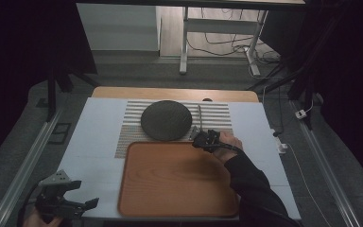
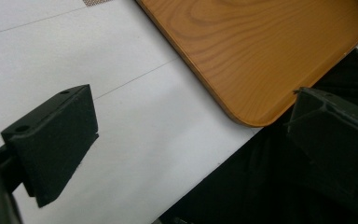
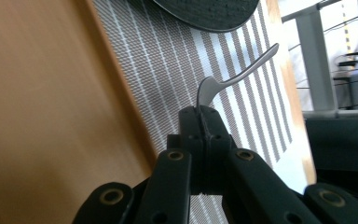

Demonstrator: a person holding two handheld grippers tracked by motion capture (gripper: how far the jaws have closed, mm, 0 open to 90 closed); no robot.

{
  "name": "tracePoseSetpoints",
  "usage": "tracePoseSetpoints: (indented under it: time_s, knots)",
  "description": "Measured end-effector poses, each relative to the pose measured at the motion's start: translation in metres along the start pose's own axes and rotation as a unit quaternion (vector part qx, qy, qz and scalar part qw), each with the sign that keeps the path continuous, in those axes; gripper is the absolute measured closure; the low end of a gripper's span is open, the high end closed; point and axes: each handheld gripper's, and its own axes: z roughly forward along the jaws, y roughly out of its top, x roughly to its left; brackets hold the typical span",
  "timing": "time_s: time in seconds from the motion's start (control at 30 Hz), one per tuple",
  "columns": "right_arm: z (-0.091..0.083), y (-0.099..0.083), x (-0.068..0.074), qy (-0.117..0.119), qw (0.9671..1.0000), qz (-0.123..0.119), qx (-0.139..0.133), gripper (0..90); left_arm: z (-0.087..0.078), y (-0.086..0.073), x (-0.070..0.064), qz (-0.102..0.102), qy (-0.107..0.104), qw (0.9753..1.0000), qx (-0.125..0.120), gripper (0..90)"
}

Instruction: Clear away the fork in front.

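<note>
**Ana:** Steel catches the light at centre frame in the right gripper view: a spoon, its bowl end pinched between the pressed-together jaws of the right gripper, handle reaching toward the upper right.

**Ben:** And in the high view that spoon sits just right of centre, over the striped placemat, beside the dark round plate.

**Ana:** The wooden tray lies right below it in the frame. I'd judge this a lift or a placing; which one, I can't tell.

**Ben:** Doing it well? Keep the pinch firm, since thin metal can swivel between flat pads. Keep the handle level and clear of the plate's rim and the tray's lip.

**Ana:** Lower left of the high view, the left gripper waits over the white table, jaws spread wide, holding nothing.

**Ben:** Any brands or lettering?

**Ana:** None I can read anywhere.
</note>
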Motion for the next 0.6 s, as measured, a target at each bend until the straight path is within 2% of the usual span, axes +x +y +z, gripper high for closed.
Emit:
tracePoseSetpoints:
  time_s: [0.07, 0.1, 0.2, 0.23, 0.47, 0.6]
  knots:
    - [-0.006, -0.002, 0.000, 0.012, 0.9997, 0.017, -0.010, 89.7, 0.000, 0.000, 0.000, 0.000, 0.000, 1.0000, 0.000, 1.4]
    - [-0.010, -0.004, -0.001, 0.026, 0.9992, 0.025, -0.017, 89.6, 0.000, 0.000, 0.000, 0.001, 0.000, 1.0000, 0.000, 1.4]
    - [-0.021, -0.007, -0.001, 0.029, 0.9981, 0.049, -0.026, 89.6, 0.000, 0.000, -0.001, 0.004, -0.001, 1.0000, 0.000, 1.4]
    - [-0.027, -0.010, -0.002, 0.034, 0.9966, 0.066, -0.036, 89.7, 0.000, 0.000, -0.001, 0.005, -0.001, 1.0000, 0.001, 1.5]
    - [-0.043, -0.017, -0.004, 0.059, 0.9919, 0.098, -0.056, 89.6, 0.000, 0.000, -0.001, 0.007, -0.014, 0.9999, 0.001, 1.4]
    - [-0.053, -0.025, -0.002, 0.082, 0.9868, 0.121, -0.071, 89.6, 0.000, 0.001, -0.001, 0.008, -0.030, 0.9995, 0.001, 0.3]
